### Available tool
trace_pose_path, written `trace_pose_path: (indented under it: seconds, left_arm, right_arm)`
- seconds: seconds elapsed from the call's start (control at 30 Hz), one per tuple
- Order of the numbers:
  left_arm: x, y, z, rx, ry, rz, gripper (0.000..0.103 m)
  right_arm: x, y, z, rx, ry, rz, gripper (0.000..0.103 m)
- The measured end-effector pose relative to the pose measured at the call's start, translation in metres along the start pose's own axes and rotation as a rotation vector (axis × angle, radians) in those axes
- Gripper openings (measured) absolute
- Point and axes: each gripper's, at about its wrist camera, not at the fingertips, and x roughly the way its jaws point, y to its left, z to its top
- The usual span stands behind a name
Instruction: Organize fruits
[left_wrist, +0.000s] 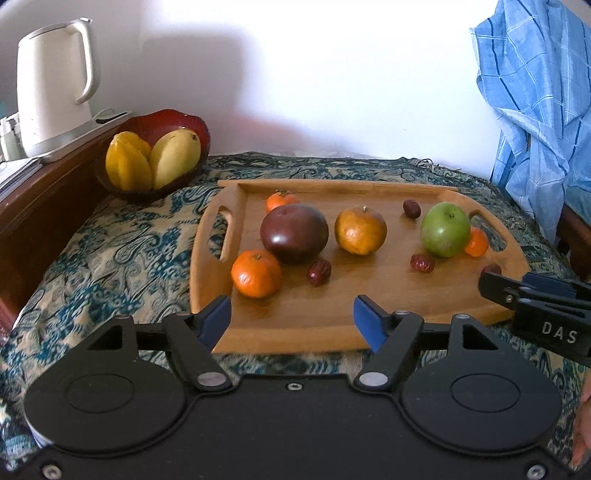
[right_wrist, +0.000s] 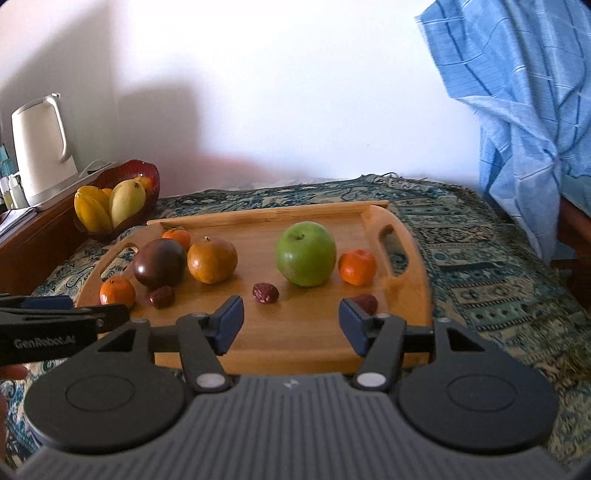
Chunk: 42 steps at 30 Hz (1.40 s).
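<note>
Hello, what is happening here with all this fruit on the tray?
A person holds two black grippers over the near edge of a wooden tray on a patterned cloth. The left gripper and the right gripper are both open and hold nothing. On the tray lie a green apple, a dark purple round fruit, small orange tangerines and red dried dates. A red bowl with yellow fruit stands beside the tray. Nothing is picked up.
</note>
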Motion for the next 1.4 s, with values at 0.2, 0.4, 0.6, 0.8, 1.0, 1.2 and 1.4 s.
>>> trace_pose_path:
  seconds: [0.2, 0.4, 0.6, 0.8, 1.0, 1.2, 1.4]
  left_arm:
    - [-0.014, 0.007, -0.016, -0.024, -0.009, 0.011, 0.077]
    - [-0.024, 0.011, -0.030, -0.036, -0.007, 0.017, 0.079]
    - [-0.028, 0.011, -0.046, -0.028, 0.005, 0.021, 0.080]
    - [-0.028, 0.012, -0.057, -0.014, 0.010, 0.043, 0.082]
    - [-0.026, 0.015, -0.064, -0.014, 0.022, 0.055, 0.083]
    - [-0.016, 0.016, -0.066, -0.022, 0.040, 0.061, 0.084]
    - [0.000, 0.016, -0.069, -0.032, 0.071, 0.082, 0.086]
  right_arm:
    - [-0.014, -0.004, -0.016, 0.022, -0.029, -0.020, 0.074]
    - [-0.030, 0.001, -0.029, -0.002, -0.090, -0.022, 0.077]
    - [-0.041, 0.014, -0.043, -0.069, -0.118, -0.032, 0.080]
    - [-0.043, 0.021, -0.058, -0.101, -0.107, -0.042, 0.084]
    - [-0.042, 0.021, -0.069, -0.083, -0.097, -0.072, 0.090]
    - [-0.034, 0.015, -0.074, -0.059, -0.074, -0.109, 0.097]
    - [-0.023, 0.012, -0.078, -0.048, -0.066, -0.141, 0.103]
